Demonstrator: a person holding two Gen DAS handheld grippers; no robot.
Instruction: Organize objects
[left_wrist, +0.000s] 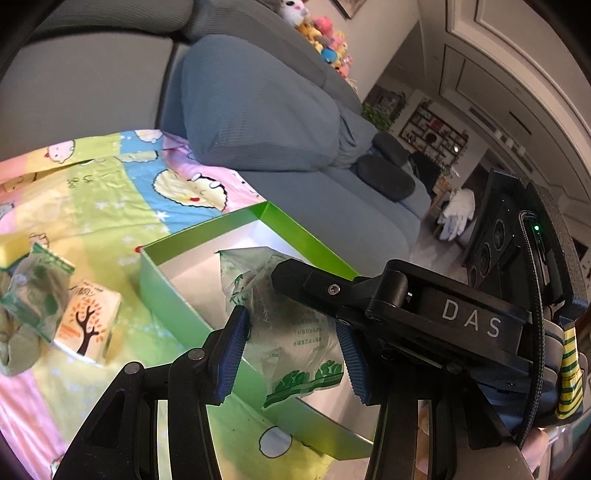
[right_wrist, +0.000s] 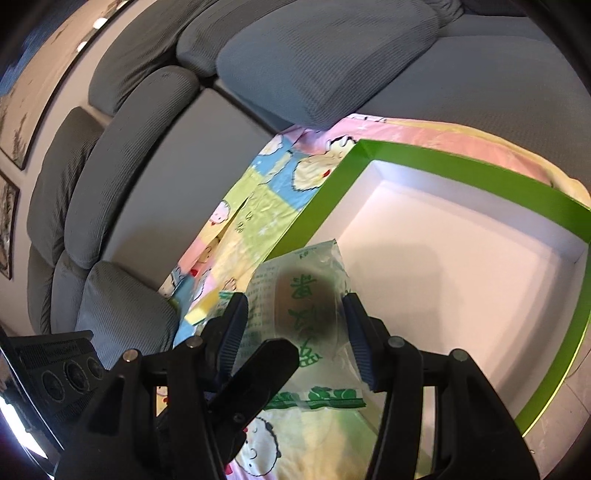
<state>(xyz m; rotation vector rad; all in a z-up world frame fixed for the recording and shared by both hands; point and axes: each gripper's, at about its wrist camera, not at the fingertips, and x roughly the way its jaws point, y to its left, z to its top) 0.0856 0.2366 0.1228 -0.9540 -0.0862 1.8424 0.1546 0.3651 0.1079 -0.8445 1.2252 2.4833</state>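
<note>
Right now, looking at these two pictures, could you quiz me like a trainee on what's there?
1. True or false: the green cardboard box has a lid on it.
2. What colour is the box's inside?
3. Where is the small tissue pack with the orange tree print? A inside the box; B on the colourful cartoon-print blanket; C balanced on the box's rim.
Key: 1 false; 2 white; 3 B.

Left gripper (left_wrist: 293, 347), right gripper (right_wrist: 295, 338): jaws clamped.
</note>
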